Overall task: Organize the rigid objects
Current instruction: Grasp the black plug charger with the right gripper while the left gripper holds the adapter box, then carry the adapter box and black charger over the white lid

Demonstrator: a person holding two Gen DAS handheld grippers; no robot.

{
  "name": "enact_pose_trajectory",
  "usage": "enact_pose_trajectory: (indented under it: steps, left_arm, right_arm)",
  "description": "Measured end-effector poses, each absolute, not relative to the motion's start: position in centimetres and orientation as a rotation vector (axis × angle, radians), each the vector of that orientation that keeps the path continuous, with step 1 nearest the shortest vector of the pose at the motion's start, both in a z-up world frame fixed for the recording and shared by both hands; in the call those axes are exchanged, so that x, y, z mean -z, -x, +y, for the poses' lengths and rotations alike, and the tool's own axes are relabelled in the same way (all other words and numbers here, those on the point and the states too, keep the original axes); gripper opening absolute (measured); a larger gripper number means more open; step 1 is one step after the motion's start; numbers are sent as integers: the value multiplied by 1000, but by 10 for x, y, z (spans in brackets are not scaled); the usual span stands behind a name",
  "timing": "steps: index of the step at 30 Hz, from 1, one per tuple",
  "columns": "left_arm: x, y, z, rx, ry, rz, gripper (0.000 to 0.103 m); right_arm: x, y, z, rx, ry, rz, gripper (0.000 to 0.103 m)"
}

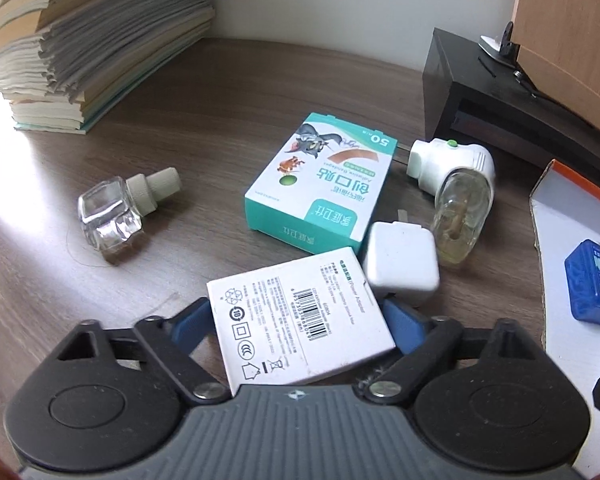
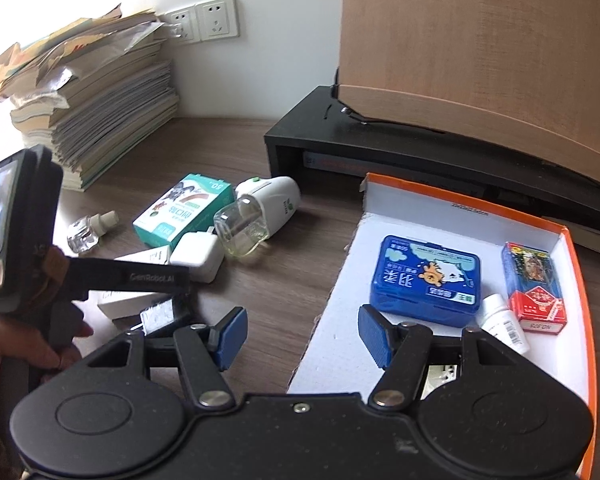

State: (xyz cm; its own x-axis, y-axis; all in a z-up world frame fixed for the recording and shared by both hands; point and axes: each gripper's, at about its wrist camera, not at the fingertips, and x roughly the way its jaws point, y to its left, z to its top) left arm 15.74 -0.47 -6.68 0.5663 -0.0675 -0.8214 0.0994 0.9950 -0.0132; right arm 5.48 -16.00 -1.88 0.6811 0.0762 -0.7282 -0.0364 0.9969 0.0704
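Note:
My left gripper (image 1: 298,320) points down at the table, its blue pads against both sides of a flat white adapter box (image 1: 300,312) with a barcode label. Just beyond lie a white charger cube (image 1: 400,264), a teal plaster box (image 1: 320,184), a white plug-in vaporiser with its bottle (image 1: 452,168) and a small glass bottle (image 1: 108,216). My right gripper (image 2: 302,336) hangs open and holds nothing, over the near left edge of an orange-rimmed tray (image 2: 340,280). In the tray lie a blue tin (image 2: 426,280), a red card pack (image 2: 534,284) and a small white bottle (image 2: 504,324).
A tall stack of books (image 2: 100,100) stands at the back left by the wall sockets (image 2: 204,20). A black stand (image 2: 380,148) carrying a wooden panel (image 2: 480,40) runs along the back right. A hand (image 2: 4,344) holds the left gripper's handle.

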Motion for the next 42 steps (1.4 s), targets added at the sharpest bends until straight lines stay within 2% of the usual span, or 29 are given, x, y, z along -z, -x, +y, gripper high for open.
enact_pose_trajectory:
  steps: [3, 14, 16, 25, 28, 30, 42]
  left_arm:
    - [66, -154, 3, 131, -53, 939, 79]
    - [46, -135, 58, 88, 17, 900, 79]
    - [42, -130, 68, 74, 35, 896, 79]
    - [41, -115, 88, 36, 63, 896, 79]
    - [43, -111, 89, 36, 65, 898, 79]
    - [43, -109, 89, 38, 66, 896, 79]
    - [29, -105, 59, 105, 39, 850, 79]
  right_arm:
    - [24, -59, -153, -112, -42, 833, 74]
    - [48, -85, -98, -384, 95, 873, 74]
    - [52, -90, -88, -424, 131, 873, 79]
    - [76, -113, -59, -521, 239, 922, 81]
    - [76, -114, -58, -529, 237, 912, 80]
    - [75, -114, -59, -523, 225, 911, 74]
    - [38, -93, -89, -363, 118, 826, 73]
